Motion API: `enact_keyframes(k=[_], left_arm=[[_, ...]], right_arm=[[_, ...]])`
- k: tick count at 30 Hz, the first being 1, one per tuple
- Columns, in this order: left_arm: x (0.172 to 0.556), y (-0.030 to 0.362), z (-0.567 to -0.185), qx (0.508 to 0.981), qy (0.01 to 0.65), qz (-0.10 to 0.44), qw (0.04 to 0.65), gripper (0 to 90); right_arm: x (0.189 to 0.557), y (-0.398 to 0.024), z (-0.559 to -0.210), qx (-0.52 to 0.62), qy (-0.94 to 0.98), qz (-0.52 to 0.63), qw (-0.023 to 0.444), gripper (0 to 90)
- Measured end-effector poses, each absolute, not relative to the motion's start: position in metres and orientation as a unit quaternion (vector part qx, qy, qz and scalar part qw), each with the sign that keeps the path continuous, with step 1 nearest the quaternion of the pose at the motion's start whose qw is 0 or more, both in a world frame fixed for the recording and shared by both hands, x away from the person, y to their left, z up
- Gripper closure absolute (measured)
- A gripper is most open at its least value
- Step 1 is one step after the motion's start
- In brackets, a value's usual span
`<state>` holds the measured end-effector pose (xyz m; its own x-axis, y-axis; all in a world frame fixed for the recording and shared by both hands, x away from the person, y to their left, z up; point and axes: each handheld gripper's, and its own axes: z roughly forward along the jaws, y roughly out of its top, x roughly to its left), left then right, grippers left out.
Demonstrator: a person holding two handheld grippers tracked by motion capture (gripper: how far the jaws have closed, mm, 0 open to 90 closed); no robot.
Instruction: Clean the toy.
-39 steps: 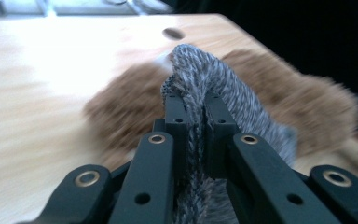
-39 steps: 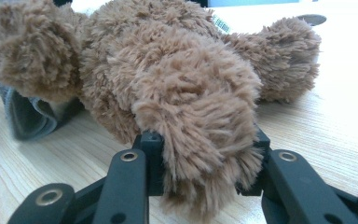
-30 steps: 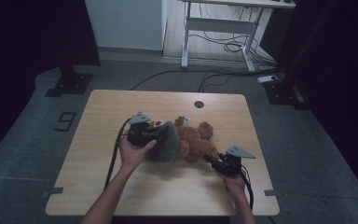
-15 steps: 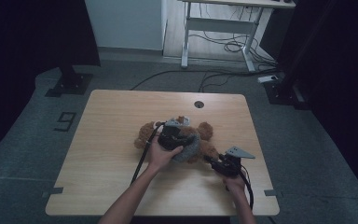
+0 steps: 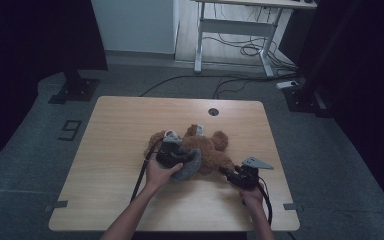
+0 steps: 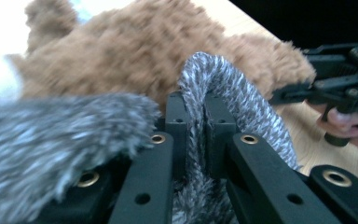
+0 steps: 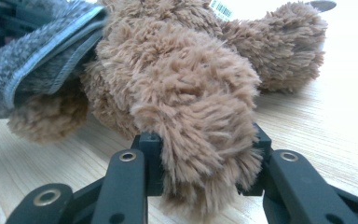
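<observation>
Scene: brown plush bear [image 5: 200,150] lying on a wooden table [image 5: 105,165]; grey fuzzy cloth [image 5: 190,165] draped over its near side.
Left claw [image 6: 196,116]: jaws together on a fold of the cloth, which bulges up between the pads and arches over to the right of them; bear's body lies just beyond the tips.
Right claw [image 7: 200,140]: clamped on a bear limb, fur spilling over both pads; the rest of the bear stretches away ahead of it, cloth edge up and to its left.
Step, as judged: dressing or wrapping the bear in the cloth, right claw anchoring, left claw pulling.
Progress: early-to-middle; cloth covers only part of the body.
Risk 1: cloth slips from the left claw, since the grip is on a thin fold of slick pile.
Risk 2: bear drags across the table if the left pull outweighs the right hold on soft fur.
Risk 3: cloth bunches against the body instead of sliding over it.
Risk 4: claws collide, being close across the bear.
</observation>
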<state>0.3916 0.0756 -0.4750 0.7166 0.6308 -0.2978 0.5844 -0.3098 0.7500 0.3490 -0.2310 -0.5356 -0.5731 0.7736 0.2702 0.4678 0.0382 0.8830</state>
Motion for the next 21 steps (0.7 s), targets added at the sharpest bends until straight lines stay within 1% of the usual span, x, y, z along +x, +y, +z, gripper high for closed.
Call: enact_keyframes(k=[6, 11, 15, 21], left_arm=[[0.386, 0.095, -0.475, 0.799, 0.386, 0.032, 0.46, 82.2], [0.385, 0.102, -0.472, 0.789, 0.389, 0.023, 0.475, 83.0], [0.382, 0.095, -0.46, 0.788, 0.375, 0.029, 0.488, 83.1], [0.381, 0.072, -0.435, 0.79, 0.349, 0.039, 0.502, 83.7]], right_arm=[[0.35, -0.232, -0.536, 0.438, 0.707, 0.537, 0.139, 62.1], [0.35, -0.232, -0.537, 0.437, 0.707, 0.539, 0.136, 61.9], [0.35, -0.232, -0.537, 0.438, 0.707, 0.539, 0.134, 61.9], [0.35, -0.232, -0.538, 0.44, 0.705, 0.541, 0.13, 61.9]])
